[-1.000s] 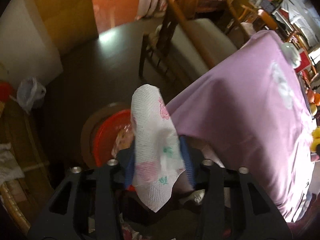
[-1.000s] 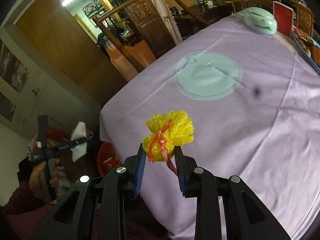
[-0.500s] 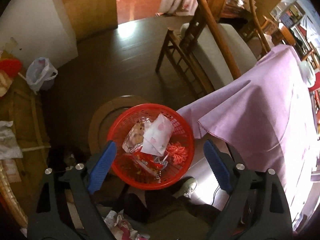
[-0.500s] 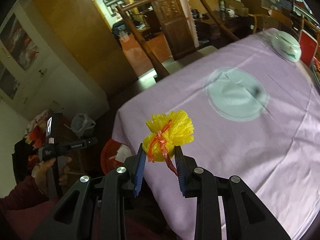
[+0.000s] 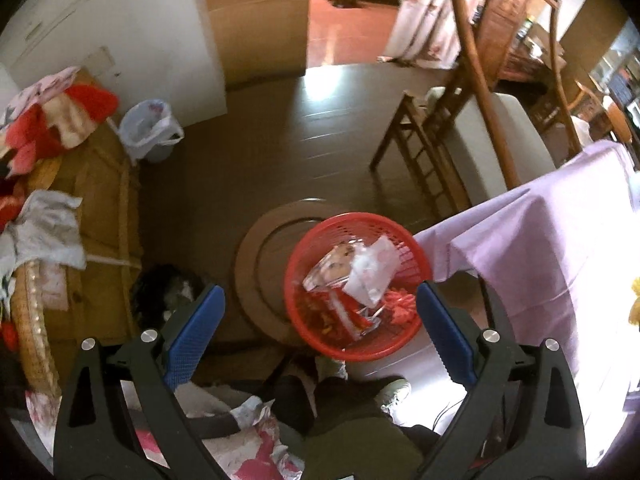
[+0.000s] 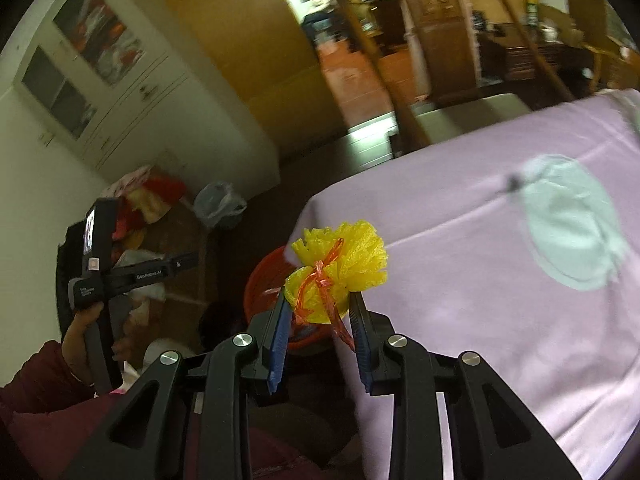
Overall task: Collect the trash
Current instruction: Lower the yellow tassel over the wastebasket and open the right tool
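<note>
Left tool (image 5: 320, 320) opening, empty, above basket (image 5: 356, 284)

Dark floor (image 5: 248, 168): red basket (image 5: 408, 240) on round board (image 5: 256, 256); lilac-clothed table (image 6: 460, 240) beside.

**What you cannot make out from either wrist**

In your right wrist view, the yellow foam net (image 6: 340, 268) and the blue pads hide most of the red basket (image 6: 262, 280); only an arc of its rim shows, and its contents are unseen there. The far room past the doorway is blurred, as is the dark speck (image 6: 512, 182) on the purple tablecloth (image 6: 480, 280). Your left hand (image 6: 86, 328) is partly covered by the handle it grips. In your left wrist view, the basket's lower rim meets dark shapes you cannot identify, the wrappers (image 5: 348, 300) inside carry unreadable print, and a yellow scrap (image 5: 635, 300) is cut off at the right edge.
</note>
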`<state>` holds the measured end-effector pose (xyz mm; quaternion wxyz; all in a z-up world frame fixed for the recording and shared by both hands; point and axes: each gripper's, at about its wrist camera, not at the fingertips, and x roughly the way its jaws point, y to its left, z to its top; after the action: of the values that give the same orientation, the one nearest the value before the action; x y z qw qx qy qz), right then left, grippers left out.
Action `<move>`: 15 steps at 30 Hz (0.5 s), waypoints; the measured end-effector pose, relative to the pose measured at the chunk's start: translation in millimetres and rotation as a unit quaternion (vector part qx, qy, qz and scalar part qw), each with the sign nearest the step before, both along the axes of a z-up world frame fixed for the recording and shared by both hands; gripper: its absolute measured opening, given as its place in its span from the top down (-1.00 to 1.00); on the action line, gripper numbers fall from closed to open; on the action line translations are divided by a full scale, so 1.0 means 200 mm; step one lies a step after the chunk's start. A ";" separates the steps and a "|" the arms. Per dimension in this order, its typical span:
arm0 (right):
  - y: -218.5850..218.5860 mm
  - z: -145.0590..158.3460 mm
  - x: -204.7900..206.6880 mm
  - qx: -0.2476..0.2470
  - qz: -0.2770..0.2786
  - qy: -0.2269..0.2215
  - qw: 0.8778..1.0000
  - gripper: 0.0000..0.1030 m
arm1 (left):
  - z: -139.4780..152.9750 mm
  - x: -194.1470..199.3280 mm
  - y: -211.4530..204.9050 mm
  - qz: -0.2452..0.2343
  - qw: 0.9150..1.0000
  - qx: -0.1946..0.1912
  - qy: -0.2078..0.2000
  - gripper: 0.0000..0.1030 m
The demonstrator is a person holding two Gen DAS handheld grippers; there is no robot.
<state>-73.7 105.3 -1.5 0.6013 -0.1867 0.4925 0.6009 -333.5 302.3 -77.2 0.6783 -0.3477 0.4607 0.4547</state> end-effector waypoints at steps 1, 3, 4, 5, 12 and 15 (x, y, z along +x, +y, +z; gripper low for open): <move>0.03 -0.01 -0.02 -0.001 0.010 0.002 1.000 0.44 | 0.00 -0.01 0.00 0.001 1.000 0.002 0.004 -0.80; 0.09 -0.01 -0.07 -0.003 0.029 0.002 1.000 0.44 | 0.01 -0.04 0.00 0.002 1.000 0.006 0.013 -0.80; 0.12 -0.01 -0.10 -0.004 0.038 0.001 0.999 0.44 | 0.01 -0.05 0.00 0.005 1.000 0.007 0.016 -0.80; 0.17 -0.02 -0.14 -0.008 0.051 -0.001 0.999 0.44 | 0.01 -0.07 0.01 0.007 1.000 0.007 0.016 -0.80; 0.41 -0.11 -0.36 -0.037 0.128 0.003 0.991 0.44 | -0.03 -0.21 0.00 0.032 0.999 0.007 0.029 -0.81; 0.51 -0.16 -0.45 -0.051 0.154 0.007 0.987 0.44 | -0.06 -0.27 -0.01 0.041 0.998 0.000 0.041 -0.81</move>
<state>-164.7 207.1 -33.7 0.4880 -0.2862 0.4923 0.6614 -388.1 300.0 -90.0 0.6396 -0.3480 0.4732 0.4960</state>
